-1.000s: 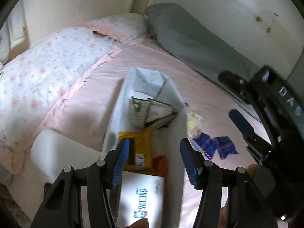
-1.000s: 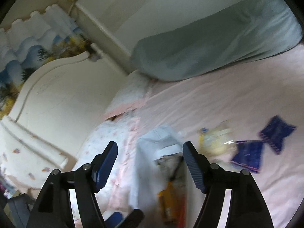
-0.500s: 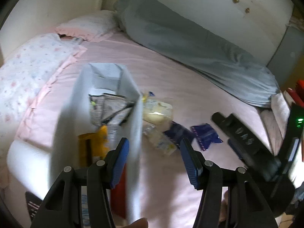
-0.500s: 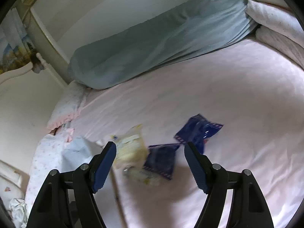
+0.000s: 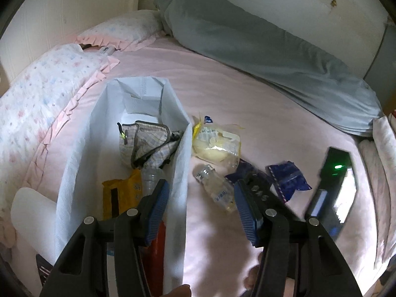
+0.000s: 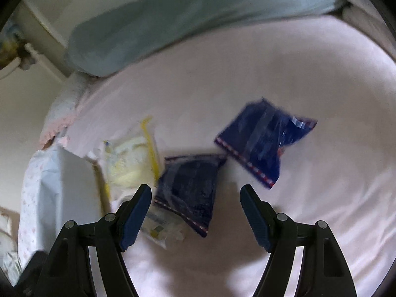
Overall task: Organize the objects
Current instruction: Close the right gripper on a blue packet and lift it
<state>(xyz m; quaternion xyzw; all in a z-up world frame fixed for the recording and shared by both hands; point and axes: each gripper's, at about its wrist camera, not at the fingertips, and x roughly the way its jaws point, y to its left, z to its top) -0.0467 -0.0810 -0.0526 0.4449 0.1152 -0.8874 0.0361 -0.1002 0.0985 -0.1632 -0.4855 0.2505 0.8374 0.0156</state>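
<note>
The nearer dark blue plastic snack packet with a red-and-white striped edge (image 6: 190, 193) lies flat on the pink bedsheet (image 6: 284, 61) toward the middle of the bed, just ahead of the right gripper (image 6: 195, 212), whose blue-padded fingers stand apart with nothing between them. A second packet of the same kind (image 6: 264, 138) lies just beyond it, farther from the tall white paper bag (image 5: 81, 163) that already holds a checked fabric pouch (image 5: 146, 143) and a yellow packet (image 5: 121, 193). A clear plastic bottle (image 5: 217, 188) and a clear bag of pale yellow contents (image 5: 217, 143) rest beside the bag's wall. The left gripper (image 5: 200, 210), fingers also apart and empty, hovers at the bag's rim. To take the nearer packet well, I would judge it best to bring the right fingers down astride its narrow width, press lightly into the soft sheet so one pad slips under an edge, and close gently; thin crinkly film slides easily, and the bottle underneath its lower corner could be nudged.
</note>
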